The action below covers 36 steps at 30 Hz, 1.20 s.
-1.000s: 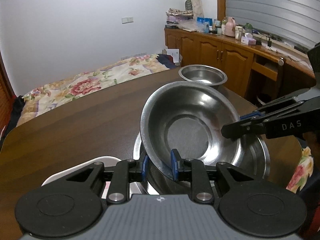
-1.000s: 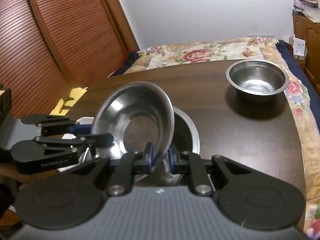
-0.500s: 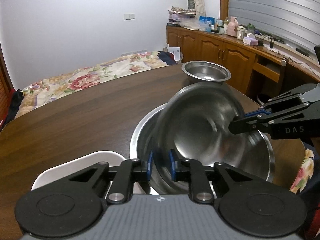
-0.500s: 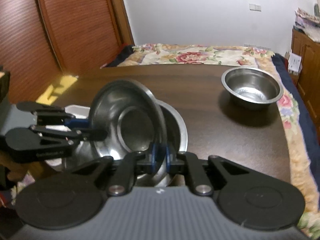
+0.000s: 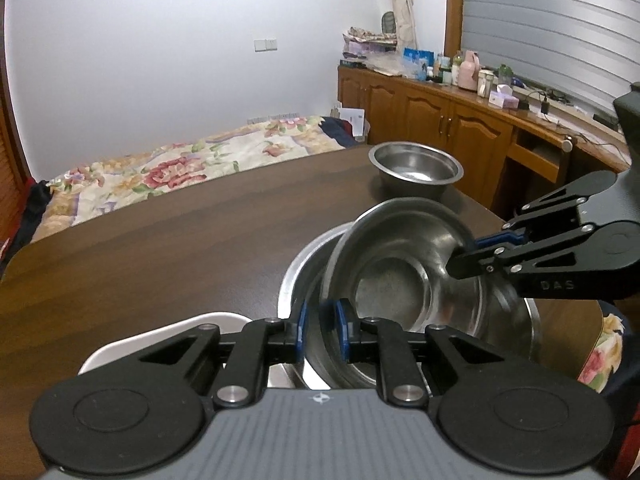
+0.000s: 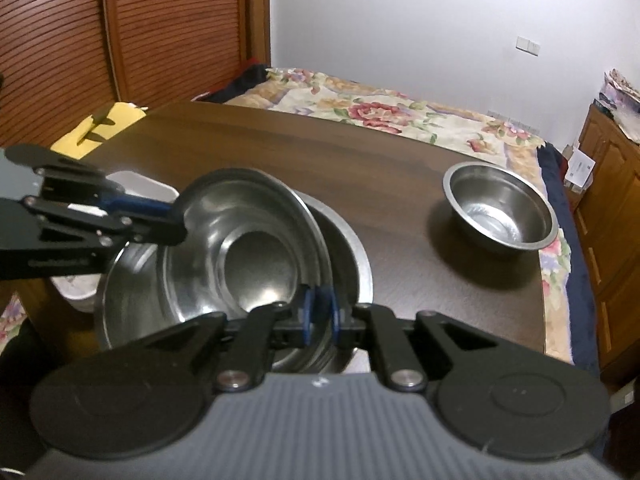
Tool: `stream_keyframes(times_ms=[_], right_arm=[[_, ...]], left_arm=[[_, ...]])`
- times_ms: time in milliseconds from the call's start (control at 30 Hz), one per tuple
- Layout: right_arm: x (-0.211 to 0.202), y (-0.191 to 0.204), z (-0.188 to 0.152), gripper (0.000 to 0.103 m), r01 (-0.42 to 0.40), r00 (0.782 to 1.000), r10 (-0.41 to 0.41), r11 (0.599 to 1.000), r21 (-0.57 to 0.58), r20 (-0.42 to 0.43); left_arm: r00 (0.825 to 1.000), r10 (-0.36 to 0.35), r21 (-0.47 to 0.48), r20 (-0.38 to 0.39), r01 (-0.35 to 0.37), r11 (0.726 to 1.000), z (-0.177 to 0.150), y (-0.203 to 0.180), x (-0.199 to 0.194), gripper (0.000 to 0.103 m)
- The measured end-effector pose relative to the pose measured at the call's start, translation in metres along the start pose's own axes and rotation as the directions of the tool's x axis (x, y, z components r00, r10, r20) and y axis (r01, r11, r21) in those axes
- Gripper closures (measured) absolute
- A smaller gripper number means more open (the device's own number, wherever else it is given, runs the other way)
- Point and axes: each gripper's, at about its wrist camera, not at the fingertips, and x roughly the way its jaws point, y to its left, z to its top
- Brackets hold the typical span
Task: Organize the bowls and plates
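Left tool (image 5: 320,330) pinching bowl (image 5: 404,276) rim | right tool (image 6: 319,314) pinching opposite rim | bowl tilted between tools, directly over basin (image 6: 352,256), touching or apart unclear | basin directly beneath.

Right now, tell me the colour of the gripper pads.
Blue pads, clearest in the left wrist view.

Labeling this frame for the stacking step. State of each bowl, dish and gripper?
tilted bowl: pinched at opposite rims by both grippers, leaning inside the large bowl
large bowl: upright on table
small bowl: upright, apart, empty
white dish: mostly hidden
left gripper: shut on rim
right gripper: shut on rim
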Motion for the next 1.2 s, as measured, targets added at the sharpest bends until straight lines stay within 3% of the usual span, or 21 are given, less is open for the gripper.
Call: stream_keyframes(times_ms=[167,433,667,733,800,1200], right_arm=[[0.003,0.001,0.003,0.092,0.022,1.0,-0.022,1.0,-0.011,-0.004],[0.008,0.003,0.006,0.09,0.034,0.999,-0.034,0.999,-0.012,-0.012],[0.001,-0.003,0.001,0.088,0.003,0.998,-0.005,0.999,0.045,0.061],[-0.002,-0.006,0.001,0.078,0.003,0.997,-0.008,0.998,0.057,0.079],[-0.005,-0.008,0.002,0.075,-0.005,0.996,-0.001,0.998,0.067,0.094],[-0.029,-0.024,0.008,0.075,0.014,0.981,-0.034,0.994,0.106,0.192]], left_arm=[[0.999,0.026,-0.012,0.035,-0.025,1.0,0.003,0.004,-0.009,0.084],[0.999,0.033,-0.035,0.006,-0.033,0.999,-0.002,0.008,0.0,0.084],[1.0,0.029,-0.035,0.007,-0.028,0.999,-0.002,0.005,0.0,0.084],[1.0,0.026,-0.035,0.014,-0.026,0.999,0.0,0.005,-0.002,0.084],[0.999,0.027,-0.035,0.02,-0.026,0.999,0.002,0.005,-0.003,0.084],[0.997,0.03,-0.027,0.073,-0.028,0.999,0.023,0.002,-0.012,0.084]])
